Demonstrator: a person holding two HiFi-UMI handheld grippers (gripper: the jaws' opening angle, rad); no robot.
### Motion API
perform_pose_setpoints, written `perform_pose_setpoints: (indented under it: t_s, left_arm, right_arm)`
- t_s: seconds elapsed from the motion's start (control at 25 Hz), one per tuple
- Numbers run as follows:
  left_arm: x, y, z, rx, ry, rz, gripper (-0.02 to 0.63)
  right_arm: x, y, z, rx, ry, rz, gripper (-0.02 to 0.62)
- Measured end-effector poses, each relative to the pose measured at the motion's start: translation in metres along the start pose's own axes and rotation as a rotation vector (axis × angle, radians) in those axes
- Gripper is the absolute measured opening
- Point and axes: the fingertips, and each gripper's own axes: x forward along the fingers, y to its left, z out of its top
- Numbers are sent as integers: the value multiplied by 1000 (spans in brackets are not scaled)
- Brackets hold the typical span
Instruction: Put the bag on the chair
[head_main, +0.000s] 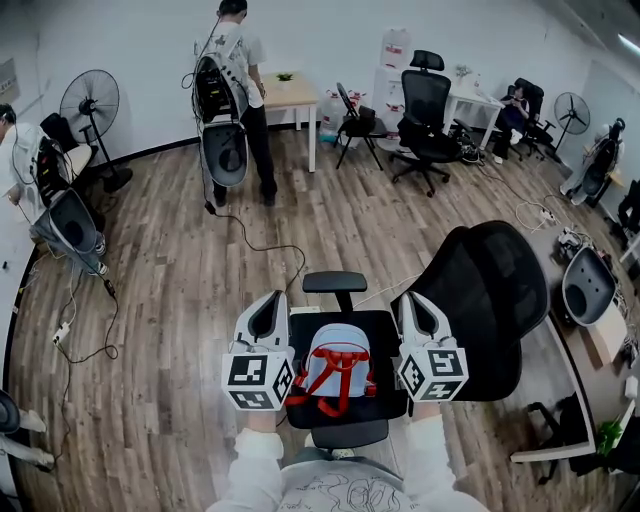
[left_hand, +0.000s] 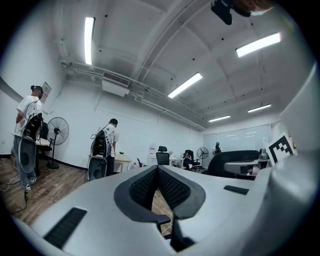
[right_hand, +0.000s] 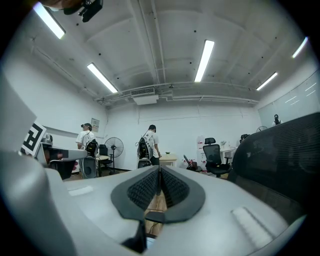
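A light blue bag (head_main: 337, 362) with red straps lies on the seat of a black office chair (head_main: 385, 335). The chair's mesh backrest (head_main: 492, 295) stands to the right. My left gripper (head_main: 268, 303) hovers at the seat's left side and my right gripper (head_main: 414, 303) at its right, both level and pointing forward. Neither touches the bag. In the left gripper view the left gripper (left_hand: 157, 172) has its pads together with nothing between them. The right gripper view shows the right gripper (right_hand: 159, 176) shut the same way, with the backrest (right_hand: 285, 160) beside it.
A person (head_main: 238, 70) with a backpack rig stands by a small desk (head_main: 292, 95) at the back. Another person (head_main: 20, 160) stands at the left near a fan (head_main: 90, 105). Cables (head_main: 250, 240) trail over the wood floor. More office chairs (head_main: 425, 120) stand at the back right.
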Motion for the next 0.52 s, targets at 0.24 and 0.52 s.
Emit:
perform_pose_setpoints:
  t_s: [0.24,0.52]
  left_arm:
    - [-2,-1,0,0,-1,9,6]
    - [-3,-5,3,19,-3,15,6]
  right_arm:
    - [0,1,1,-19,2,8,18]
    - [-4,-6,2,-14,0,-4,18]
